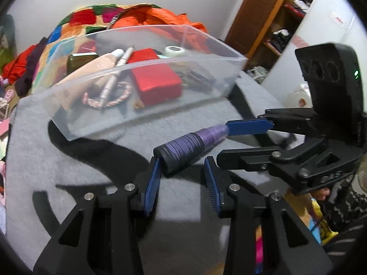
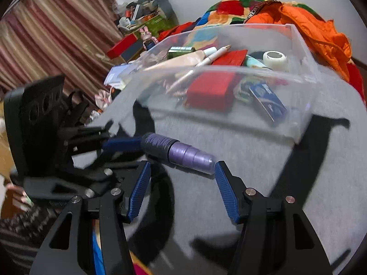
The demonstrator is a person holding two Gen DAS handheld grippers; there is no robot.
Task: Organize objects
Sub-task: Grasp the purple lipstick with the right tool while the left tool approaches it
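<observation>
Both grippers stood with jaws spread over a grey felt mat (image 1: 188,119), neither clamped on anything. The left gripper (image 1: 183,162) had its two blue ribbed pads wide apart, and the black, thread-wound end of a purple and black cylinder (image 1: 190,147) lay just ahead of them, touching the tip of the left pad while the right pad stood clear of it. From the right wrist view, the right gripper (image 2: 182,168) was likewise splayed, its right fingertip meeting the pale purple tapered end of the same cylinder (image 2: 179,154), its left pad well apart from the body. The object lay on its side on the mat, stretched between the two tools, one end toward each, and motion blur softened its edges.

Seen from the left wrist, the right gripper (image 1: 247,137) reached in from the side, one blue finger at the cylinder's purple tip. Seen from the right wrist, the left gripper (image 2: 123,149) came in from the left with a blue finger at the black end.

Beyond the cylinder sat a clear plastic bin (image 1: 206,84) on the mat, holding a red box (image 1: 158,82), a white pen (image 1: 114,78), a pink rope bracelet (image 1: 119,96), a roll of white tape (image 1: 175,50) and a blue packet (image 2: 268,103). Behind it lay a patchwork quilt (image 1: 87,20) and orange fabric (image 1: 160,16).
</observation>
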